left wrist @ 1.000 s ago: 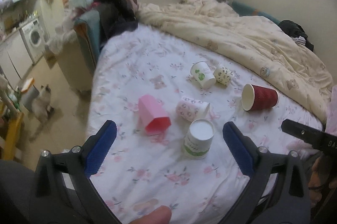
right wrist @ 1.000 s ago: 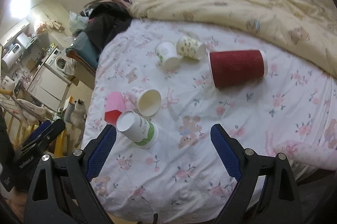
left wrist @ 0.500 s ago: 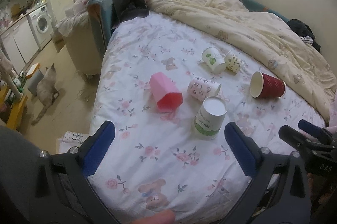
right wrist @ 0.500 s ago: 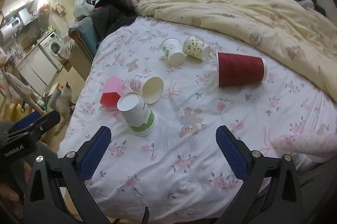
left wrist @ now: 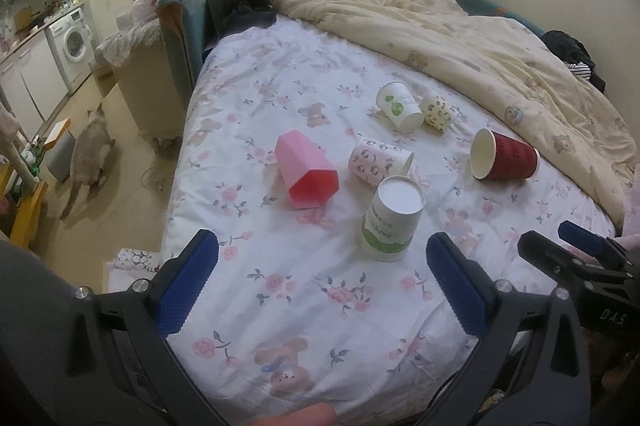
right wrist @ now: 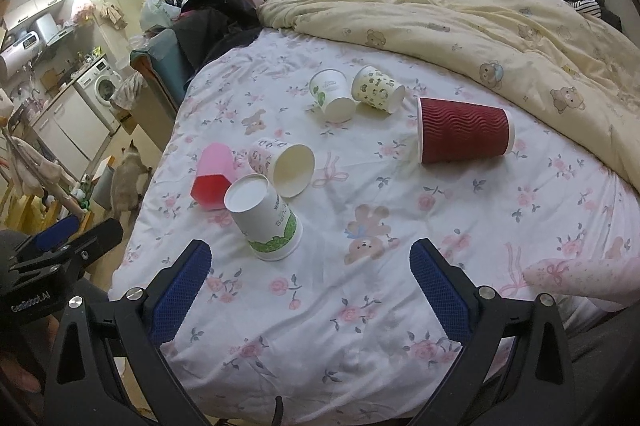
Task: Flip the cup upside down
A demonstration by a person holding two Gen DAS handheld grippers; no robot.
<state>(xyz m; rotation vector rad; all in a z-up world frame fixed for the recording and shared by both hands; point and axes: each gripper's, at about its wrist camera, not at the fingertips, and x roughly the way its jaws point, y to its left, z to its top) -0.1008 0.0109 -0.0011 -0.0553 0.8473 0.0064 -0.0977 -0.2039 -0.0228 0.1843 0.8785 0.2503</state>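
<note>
White/green cup point(left wrist: 390, 216) sits mouth-down on bed point(left wrist: 280, 290), beside pink cup point(left wrist: 306, 173); flip looks done. Left hand-held gripper point(left wrist: 320, 278) & right hand-held gripper point(right wrist: 310, 286) both wide apart, empty. Other cups lie sideways.

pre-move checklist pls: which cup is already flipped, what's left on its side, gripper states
1. Left gripper open, nothing held: ok.
2. Right gripper open, nothing held: ok.
3. Green-banded white cup stands upside down on the bed sheet, base up: ok, already flipped.
4. Red ribbed cup lies on its side with free space around it: not ok, needs flipping.
5. Pink cup and the floral cup lie on their sides close to the flipped cup: not ok, tight approach.
6. Two small cups at the back, green-leaf cup and yellow patterned cup, lie side by side; whether they touch: cannot tell.
</note>
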